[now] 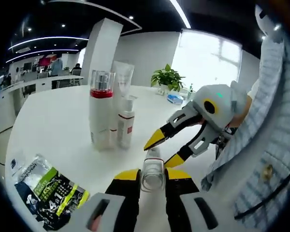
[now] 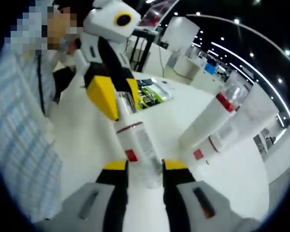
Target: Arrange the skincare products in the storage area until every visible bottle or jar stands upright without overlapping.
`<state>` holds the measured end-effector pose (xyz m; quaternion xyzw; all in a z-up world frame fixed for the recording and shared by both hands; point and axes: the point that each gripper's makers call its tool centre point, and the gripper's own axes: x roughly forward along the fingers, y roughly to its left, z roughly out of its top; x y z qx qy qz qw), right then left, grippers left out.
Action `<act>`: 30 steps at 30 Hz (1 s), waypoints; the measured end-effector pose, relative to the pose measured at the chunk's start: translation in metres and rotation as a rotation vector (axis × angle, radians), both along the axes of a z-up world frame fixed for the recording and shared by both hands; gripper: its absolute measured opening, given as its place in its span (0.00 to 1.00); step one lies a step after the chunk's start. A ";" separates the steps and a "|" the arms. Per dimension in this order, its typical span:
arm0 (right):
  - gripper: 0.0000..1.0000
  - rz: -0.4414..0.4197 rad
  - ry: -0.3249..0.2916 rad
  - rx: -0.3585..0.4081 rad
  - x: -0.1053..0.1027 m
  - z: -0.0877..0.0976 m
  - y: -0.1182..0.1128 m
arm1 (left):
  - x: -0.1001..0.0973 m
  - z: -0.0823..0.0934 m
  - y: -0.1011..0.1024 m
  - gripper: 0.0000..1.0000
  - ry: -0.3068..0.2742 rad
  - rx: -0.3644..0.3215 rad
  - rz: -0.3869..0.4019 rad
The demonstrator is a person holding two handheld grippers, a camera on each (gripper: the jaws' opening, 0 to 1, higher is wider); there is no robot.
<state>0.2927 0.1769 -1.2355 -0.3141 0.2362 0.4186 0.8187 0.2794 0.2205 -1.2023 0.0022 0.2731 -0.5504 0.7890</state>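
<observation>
The left gripper pinches the clear cap end of a small white bottle between its yellow-tipped fingers. In the right gripper view the same bottle lies lengthwise between the right gripper's fingers, which press against its sides, red band and red square label showing ahead of the tips. In the left gripper view the right gripper's fingers come in from the right, beyond the left fingertips, with a gap between the tips. Farther ahead and left of the left fingers stand a tall white bottle with a red band, a smaller pump bottle just beside it, and a tube behind them, all upright on the white table. A green-and-black packet lies left of the fingers.
</observation>
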 end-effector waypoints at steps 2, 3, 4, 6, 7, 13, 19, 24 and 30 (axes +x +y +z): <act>0.24 -0.014 0.015 0.029 0.001 -0.001 0.001 | 0.002 0.004 -0.001 0.17 -0.002 -0.012 0.007; 0.24 -0.029 0.042 0.060 -0.001 -0.003 0.003 | 0.003 0.009 -0.003 0.18 0.002 -0.033 0.014; 0.24 -0.036 0.038 0.078 0.001 -0.001 0.004 | 0.002 0.012 -0.006 0.18 0.013 -0.057 0.011; 0.23 -0.043 0.044 0.091 0.000 0.000 0.003 | 0.005 0.015 -0.006 0.18 0.008 -0.063 0.015; 0.23 -0.058 0.069 0.126 -0.001 0.001 0.005 | 0.005 0.018 -0.006 0.18 0.011 -0.072 0.014; 0.23 -0.106 0.136 0.240 -0.003 0.003 0.010 | 0.005 0.033 -0.012 0.18 -0.016 -0.113 0.015; 0.23 -0.158 0.188 0.343 -0.004 0.004 0.015 | 0.009 0.043 -0.018 0.18 -0.050 -0.133 0.015; 0.23 -0.179 0.222 0.397 -0.006 0.004 0.018 | 0.006 0.048 -0.026 0.18 -0.092 -0.128 -0.005; 0.23 -0.198 0.265 0.431 -0.009 0.001 0.022 | 0.004 0.050 -0.038 0.18 -0.132 -0.116 -0.034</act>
